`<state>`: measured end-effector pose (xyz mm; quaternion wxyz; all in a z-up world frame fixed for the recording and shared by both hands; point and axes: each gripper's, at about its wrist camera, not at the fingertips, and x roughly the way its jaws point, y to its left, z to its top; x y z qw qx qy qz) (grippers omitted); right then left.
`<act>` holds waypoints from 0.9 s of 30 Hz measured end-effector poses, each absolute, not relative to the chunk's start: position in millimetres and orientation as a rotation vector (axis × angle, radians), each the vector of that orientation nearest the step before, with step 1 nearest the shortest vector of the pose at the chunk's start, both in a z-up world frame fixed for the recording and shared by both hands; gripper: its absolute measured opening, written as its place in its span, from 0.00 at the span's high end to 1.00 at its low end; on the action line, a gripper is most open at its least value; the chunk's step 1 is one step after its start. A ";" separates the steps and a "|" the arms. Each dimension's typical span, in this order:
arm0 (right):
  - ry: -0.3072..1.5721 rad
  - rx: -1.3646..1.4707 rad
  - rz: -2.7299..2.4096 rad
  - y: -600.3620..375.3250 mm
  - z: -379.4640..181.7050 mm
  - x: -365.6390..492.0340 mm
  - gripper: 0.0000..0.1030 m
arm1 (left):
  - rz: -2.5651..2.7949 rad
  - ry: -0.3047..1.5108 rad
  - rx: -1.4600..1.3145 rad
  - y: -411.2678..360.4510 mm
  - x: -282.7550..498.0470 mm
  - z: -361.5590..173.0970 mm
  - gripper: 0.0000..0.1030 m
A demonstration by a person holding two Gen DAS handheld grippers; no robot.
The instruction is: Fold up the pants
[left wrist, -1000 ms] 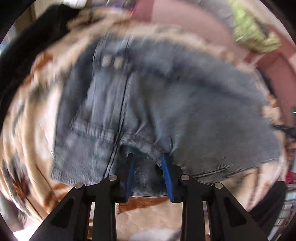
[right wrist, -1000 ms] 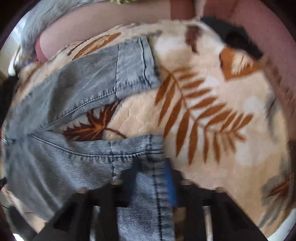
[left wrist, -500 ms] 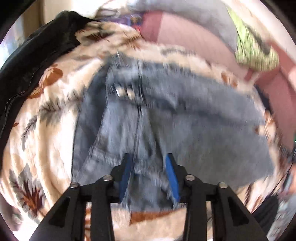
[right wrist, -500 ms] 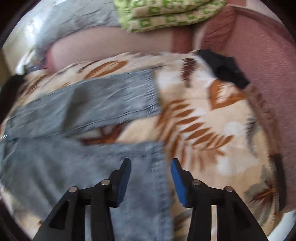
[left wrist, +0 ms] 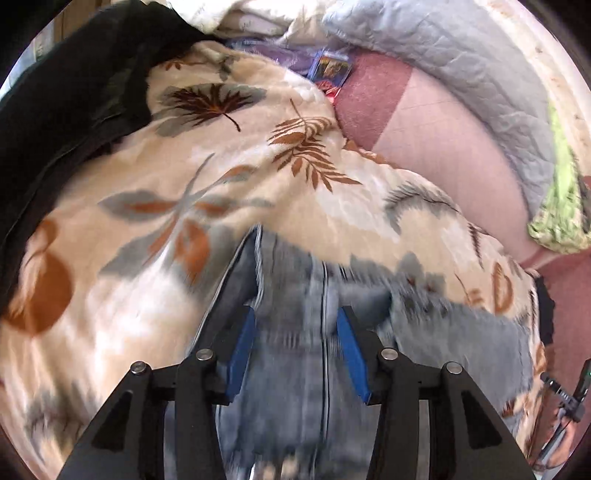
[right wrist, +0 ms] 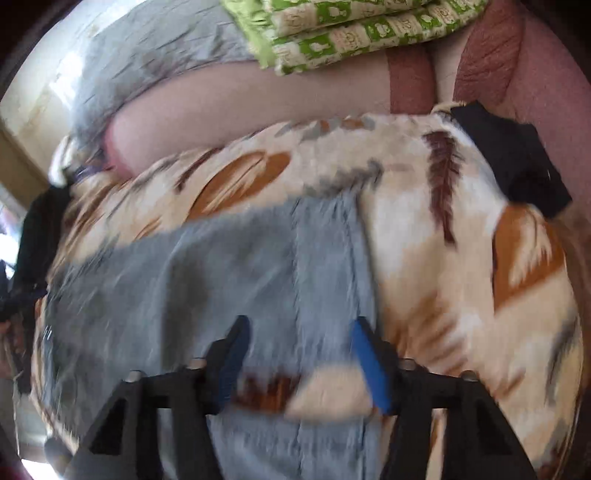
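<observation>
- The jeans (left wrist: 295, 369) lie on the leaf-print blanket (left wrist: 155, 229); in my left view they have slid from the centre down to 6 o'clock, blurred
- My left claw (left wrist: 293, 350) has spread wider than half a second ago, denim between the pads but not pinched
- My right claw (right wrist: 299, 358) gapes wider too, over the jeans' hem (right wrist: 325, 258), holding nothing
- Green pillow (right wrist: 351, 29) at 12 o'clock, black garment (left wrist: 55, 110) at 10 o'clock

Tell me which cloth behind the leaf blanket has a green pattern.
The folded cloth at the top of the right view, lying on the grey quilt. The quilt is plain grey; this one has green squares.
</observation>
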<state>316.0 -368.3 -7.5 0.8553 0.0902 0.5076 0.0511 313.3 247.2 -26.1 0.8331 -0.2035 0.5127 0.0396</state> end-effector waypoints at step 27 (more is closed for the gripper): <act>1.089 0.048 -0.065 -362.9 -25.4 410.2 0.88 | 0.106 1.198 -0.405 260.8 373.2 -58.1 0.99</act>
